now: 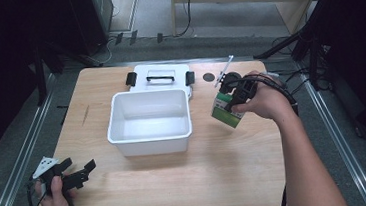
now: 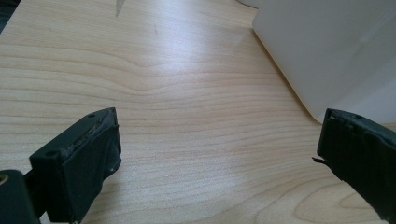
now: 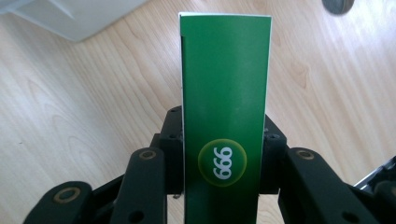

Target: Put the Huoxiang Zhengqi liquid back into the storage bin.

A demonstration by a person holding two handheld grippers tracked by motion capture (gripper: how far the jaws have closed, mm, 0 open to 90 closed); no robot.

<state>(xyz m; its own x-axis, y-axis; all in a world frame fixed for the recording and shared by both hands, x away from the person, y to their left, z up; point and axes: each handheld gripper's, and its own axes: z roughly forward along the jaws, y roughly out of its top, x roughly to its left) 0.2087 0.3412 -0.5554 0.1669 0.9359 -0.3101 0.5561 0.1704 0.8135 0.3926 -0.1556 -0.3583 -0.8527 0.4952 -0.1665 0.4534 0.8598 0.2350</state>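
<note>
A: What occupies the centre of the wooden table [image 1: 178, 183]?

B: An open white bin [image 1: 149, 121], rectangular and seen from above. Its white lid [image 1: 161, 77], with two black latches and a black handle, lies flat and touches the bin's far wall.

A: Where is the green box [image 1: 226, 110]?

B: To the right of the bin, near it but apart, tilted and lifted in the right gripper [image 1: 234, 98]. In the right gripper view the box [image 3: 225, 112] stands between the two black jaws, which are closed against its narrow sides. A yellow-green disc with white numerals is printed on its face.

A: And the left gripper [image 1: 79, 175]?

B: It sits near the table's front left corner, held by the left hand [image 1: 55, 199], well apart from the bin. In the left gripper view its jaws stand wide apart over bare wood with nothing between them, and a corner of the bin [image 2: 336, 51] shows at the upper right.

A: Anything else on the table?

B: A small dark round disc [image 1: 209, 76] just right of the lid.
</note>
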